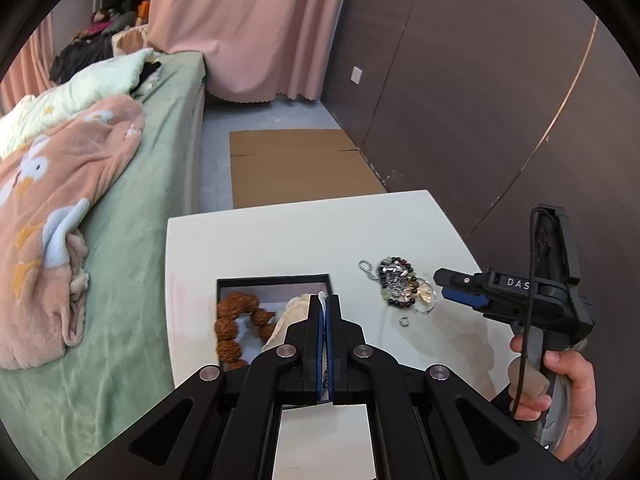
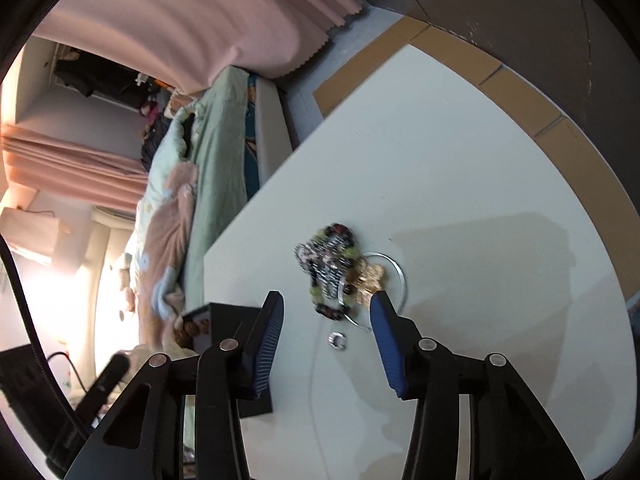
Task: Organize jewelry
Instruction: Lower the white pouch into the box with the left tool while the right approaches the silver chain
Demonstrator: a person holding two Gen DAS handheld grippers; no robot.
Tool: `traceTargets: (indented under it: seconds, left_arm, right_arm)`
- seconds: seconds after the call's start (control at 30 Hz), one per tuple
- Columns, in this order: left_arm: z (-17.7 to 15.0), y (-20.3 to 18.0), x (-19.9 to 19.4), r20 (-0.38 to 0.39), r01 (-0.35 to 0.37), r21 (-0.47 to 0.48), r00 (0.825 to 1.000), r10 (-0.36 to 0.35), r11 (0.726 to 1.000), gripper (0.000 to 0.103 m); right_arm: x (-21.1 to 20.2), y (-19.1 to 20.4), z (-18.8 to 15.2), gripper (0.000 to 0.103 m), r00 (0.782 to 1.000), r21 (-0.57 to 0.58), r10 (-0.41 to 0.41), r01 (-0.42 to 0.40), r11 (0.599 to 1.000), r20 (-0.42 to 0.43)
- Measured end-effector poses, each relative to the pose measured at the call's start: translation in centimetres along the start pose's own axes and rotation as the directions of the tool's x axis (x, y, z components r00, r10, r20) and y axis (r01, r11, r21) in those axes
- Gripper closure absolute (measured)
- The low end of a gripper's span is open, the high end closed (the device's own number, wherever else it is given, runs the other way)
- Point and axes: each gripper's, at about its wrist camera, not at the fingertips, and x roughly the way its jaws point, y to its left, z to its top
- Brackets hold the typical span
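Hovering over a white surface (image 1: 280, 240) beside a bed (image 1: 168, 184), two hand-held grippers work at a small heap of jewelry. The left gripper (image 1: 325, 300) has its jaws pressed fully together, a thin sliver of something white showing at the tips; what it is cannot be told. It hangs above a black-rimmed box (image 1: 276, 279) at about 7 o'clock on the surface, where a bracelet of large brown beads (image 1: 236, 320) and a cream cloth (image 1: 294, 312) already lie.

The tangled pile of jewelry (image 2: 336, 272) sits out on the bare surface at roughly 3 o'clock from the box, well apart from it: dark and green beaded strands, a silver chain, a gold-toned charm (image 2: 370, 276) and a thin wire hoop (image 2: 394, 276). A small silver ring (image 2: 338, 341) lies alone just on the near side of the pile.

The right gripper (image 2: 327, 308), held by a hand (image 1: 560, 384) at 4 o'clock in the left wrist view, points down at that pile with its jaws standing apart. The near edge of the pile and the ring lie in the gap between the blue pads (image 2: 268, 344), which press on nothing.
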Motion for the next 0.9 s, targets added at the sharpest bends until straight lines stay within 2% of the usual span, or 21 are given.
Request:
traceTargets:
  seconds: [0.1, 0.23, 0.47, 0.63, 0.77, 0.9]
  left_arm:
    - [-0.1, 1.0, 0.1, -0.004, 0.003, -0.020, 1.000, -0.004, 1.000, 0.103]
    - [-0.4, 2.2, 0.4, -0.011, 0.011, -0.046, 1.000, -0.012, 0.999, 0.103]
    - [-0.7, 3.1, 0.6, -0.013, 0.034, -0.067, 0.999, -0.035, 0.997, 0.103]
    - [-1.0, 2.9, 0.9, -0.023, 0.095, -0.075, 0.995, -0.097, 0.993, 0.103]
    - [-1.1, 2.6, 1.1, -0.034, 0.142, -0.086, 0.989, -0.146, 0.986, 0.102]
    - [-1.2, 2.4, 1.2, -0.054, 0.184, -0.097, 0.980, -0.189, 0.978, 0.099]
  right_arm:
    - [0.8, 0.5, -0.3, 0.059, 1.000, -0.007, -0.007, 0.007, 1.000, -0.021]
    - [2.4, 0.5, -0.6, 0.069, 0.998, 0.013, -0.025, 0.026, 1.000, -0.063]
    - [3.7, 0.7, -0.6, 0.073, 0.992, 0.016, -0.111, 0.112, 0.994, -0.053]
    - [4.4, 1.3, -0.5, 0.083, 0.982, 0.000, -0.187, 0.187, 0.982, -0.035]
    - [4.3, 1.2, -0.5, 0.091, 0.978, 0.017, -0.208, 0.209, 0.978, -0.018]
    - [4.4, 1.1, -0.5, 0.092, 0.977, 0.031, -0.210, 0.211, 0.977, -0.022]
